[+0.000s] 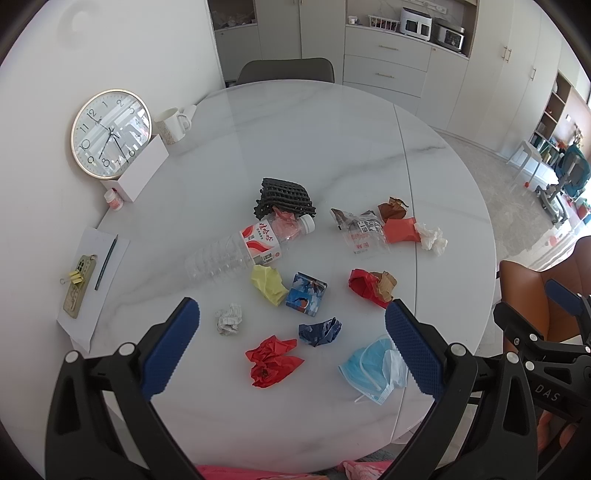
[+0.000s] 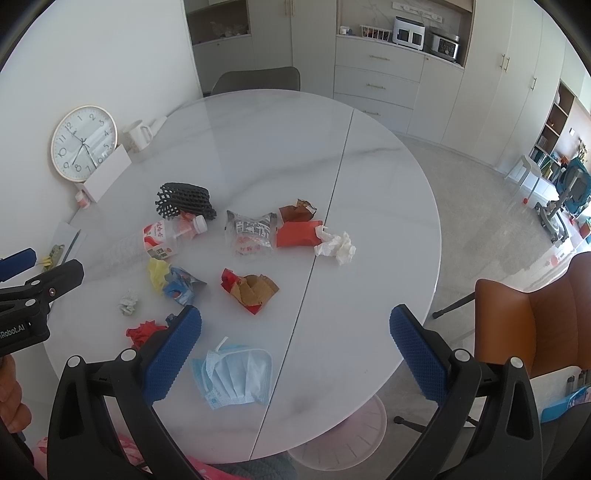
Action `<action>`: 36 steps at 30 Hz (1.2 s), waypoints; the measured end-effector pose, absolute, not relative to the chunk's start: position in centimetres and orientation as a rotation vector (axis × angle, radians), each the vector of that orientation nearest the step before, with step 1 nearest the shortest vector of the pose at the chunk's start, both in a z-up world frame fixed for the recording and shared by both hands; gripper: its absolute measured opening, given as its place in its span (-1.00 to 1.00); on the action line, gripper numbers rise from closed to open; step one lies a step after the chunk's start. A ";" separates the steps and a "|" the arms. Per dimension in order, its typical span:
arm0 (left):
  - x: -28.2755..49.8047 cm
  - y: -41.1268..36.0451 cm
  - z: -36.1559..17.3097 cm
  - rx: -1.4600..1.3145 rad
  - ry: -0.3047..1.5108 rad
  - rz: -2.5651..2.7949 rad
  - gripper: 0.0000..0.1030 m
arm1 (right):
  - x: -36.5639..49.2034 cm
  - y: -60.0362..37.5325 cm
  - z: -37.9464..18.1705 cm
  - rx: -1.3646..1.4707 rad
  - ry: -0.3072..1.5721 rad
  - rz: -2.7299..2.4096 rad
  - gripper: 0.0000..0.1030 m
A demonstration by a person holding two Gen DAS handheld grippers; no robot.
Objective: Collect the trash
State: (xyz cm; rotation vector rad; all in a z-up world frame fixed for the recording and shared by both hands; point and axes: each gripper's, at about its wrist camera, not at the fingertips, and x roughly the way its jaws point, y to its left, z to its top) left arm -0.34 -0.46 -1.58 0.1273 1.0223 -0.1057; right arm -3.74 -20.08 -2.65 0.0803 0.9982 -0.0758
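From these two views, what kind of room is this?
Probably a home dining area: a round marble-look table with chairs, and cabinets holding small kitchen appliances.

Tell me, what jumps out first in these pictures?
A scatter of colourful crumpled rubbish covers the middle of the round white marble table: a clear plastic bottle with a red label lying on its side and a pale blue face mask near the front edge. A large gold-rimmed wall clock leans at the far left, and two open blue-padded grippers frame the foreground.
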 end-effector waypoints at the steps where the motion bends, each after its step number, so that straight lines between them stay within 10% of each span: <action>1: -0.3 -0.4 -1.5 0.127 1.023 -0.105 0.88 | -3.7 -20.1 -2.7 0.081 0.999 -0.075 0.97; 20: -0.2 0.3 -2.4 0.154 0.987 -0.199 0.88 | -4.0 -19.9 -4.1 0.127 1.013 -0.014 0.97; 36: -2.6 5.2 -10.3 0.205 1.063 -0.189 0.88 | -5.4 -13.9 -16.6 0.025 1.115 0.139 0.97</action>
